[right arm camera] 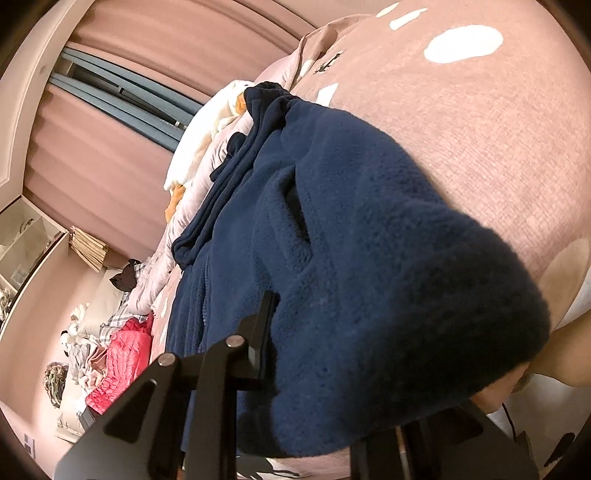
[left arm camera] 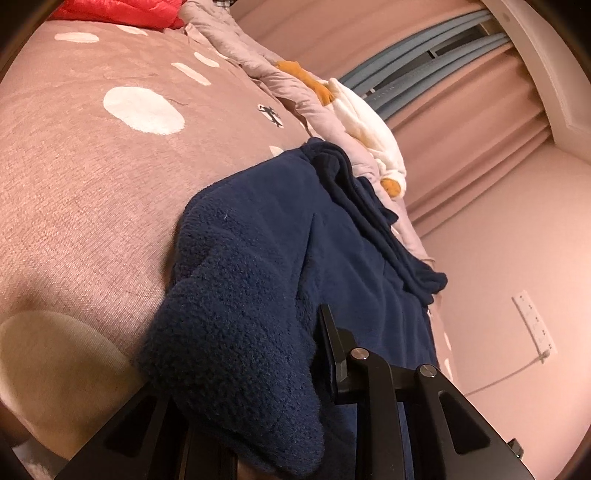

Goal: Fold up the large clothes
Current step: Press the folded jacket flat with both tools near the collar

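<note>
In the left wrist view, a pink bedspread [left arm camera: 92,192] with white oval spots spreads out to the left of the left gripper [left arm camera: 258,350] and ahead of it. A bulging fold of the navy fleece garment [left arm camera: 240,295] sits between the fingers; the right finger [left arm camera: 332,343] presses against the fleece, while the left finger is mostly buried under the cloth, so the gripper is clamped on the fleece. The rest of the garment runs forward and to the right from the fingers, lying on the bedspread, with a ribbed dark hem bunched along its far right edge. Beyond that edge lies a pale quilt [left arm camera: 258,66] with a white and orange plush toy [left arm camera: 362,122] on it. Far ahead at the left, a red puffy jacket [left arm camera: 122,11] shows. To the right hang pink curtains [left arm camera: 461,122], and a wall socket strip [left arm camera: 533,321] sits on the pink wall.

In the right wrist view, a cluttered pile with a red quilted jacket [right arm camera: 125,362] lies well to the left of the right gripper [right arm camera: 351,350]. The left finger [right arm camera: 264,332] pushes into the same navy fleece [right arm camera: 351,240], which drapes thickly over where the other finger would be, hiding it; the gripper holds the fleece pinched. The bedspread [right arm camera: 480,129] lies to the right and ahead.
</note>
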{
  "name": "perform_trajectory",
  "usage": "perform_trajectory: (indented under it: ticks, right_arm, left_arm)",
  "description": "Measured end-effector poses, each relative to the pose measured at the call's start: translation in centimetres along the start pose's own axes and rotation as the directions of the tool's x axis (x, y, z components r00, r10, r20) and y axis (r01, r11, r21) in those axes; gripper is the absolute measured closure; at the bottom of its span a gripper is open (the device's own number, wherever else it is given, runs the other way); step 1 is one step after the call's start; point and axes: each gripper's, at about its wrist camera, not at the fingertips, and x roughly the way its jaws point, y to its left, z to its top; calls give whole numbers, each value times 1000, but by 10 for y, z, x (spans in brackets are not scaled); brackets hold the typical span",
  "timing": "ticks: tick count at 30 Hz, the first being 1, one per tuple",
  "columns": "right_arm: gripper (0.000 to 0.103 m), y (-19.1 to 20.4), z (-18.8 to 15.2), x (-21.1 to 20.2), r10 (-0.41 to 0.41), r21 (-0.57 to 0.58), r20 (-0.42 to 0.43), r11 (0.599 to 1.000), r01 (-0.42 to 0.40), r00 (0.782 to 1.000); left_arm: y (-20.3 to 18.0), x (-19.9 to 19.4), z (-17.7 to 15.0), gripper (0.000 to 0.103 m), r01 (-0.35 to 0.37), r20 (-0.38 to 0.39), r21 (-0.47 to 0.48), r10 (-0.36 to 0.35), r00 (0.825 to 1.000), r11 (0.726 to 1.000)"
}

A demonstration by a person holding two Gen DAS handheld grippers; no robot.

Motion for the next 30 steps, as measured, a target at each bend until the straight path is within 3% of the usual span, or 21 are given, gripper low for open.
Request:
perform_trajectory:
  ticks: [13,21,25,30]
  right_arm:
    - [90,2,0,0,-7,-37,8,999,7,1000]
    - [92,1,8,-3,48,-41,-33,998,-50,998]
    - [92,6,12,-22,58,-89,0,994,-58,998]
    - [92,8,23,-47,85,-80,44,993,-81,995]
  left_arm:
    - [-3,1,-2,78,-14,9,19,14,1000,1000]
    - [-13,-4,-1,79,-112,49,-19,113,992,993]
    - [-39,-10,-9,84,-229,110,91,219,970,969]
    - [-62,-32,-8,87,-217,191,164,185,964,962]
